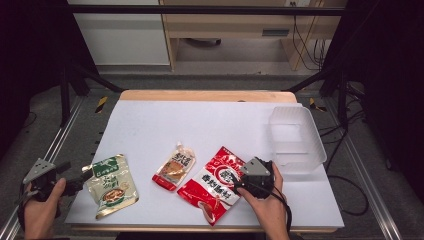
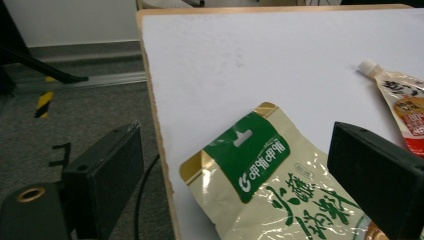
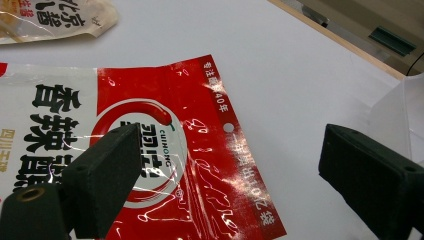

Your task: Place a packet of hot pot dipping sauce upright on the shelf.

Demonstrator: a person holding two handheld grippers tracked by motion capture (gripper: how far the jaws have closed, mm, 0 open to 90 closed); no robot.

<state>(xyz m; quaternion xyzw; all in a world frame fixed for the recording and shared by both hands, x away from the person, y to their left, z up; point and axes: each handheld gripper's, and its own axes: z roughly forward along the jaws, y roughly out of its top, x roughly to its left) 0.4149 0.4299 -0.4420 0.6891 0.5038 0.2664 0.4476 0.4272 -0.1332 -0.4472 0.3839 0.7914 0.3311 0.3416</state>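
Observation:
Three food pouches lie on the white table top (image 1: 210, 125). A green and gold pouch (image 1: 112, 185) lies at the front left. My left gripper (image 1: 84, 178) is level at the table's left edge, open, its jaws straddling that pouch's green header (image 2: 255, 157) without touching it. A small orange spout pouch (image 1: 175, 167) lies in the middle. A red and white pouch (image 1: 215, 186) lies at the front centre. My right gripper (image 1: 236, 183) hovers open over its red top edge (image 3: 210, 145), with the jaws wide apart and nothing pinched.
A clear plastic tub (image 1: 296, 140) stands at the table's right edge, its wall (image 3: 400, 110) just beyond my right gripper. The spout pouch (image 2: 400, 97) lies past the green pouch. Grey floor and a metal rail (image 2: 75, 82) lie left of the table edge.

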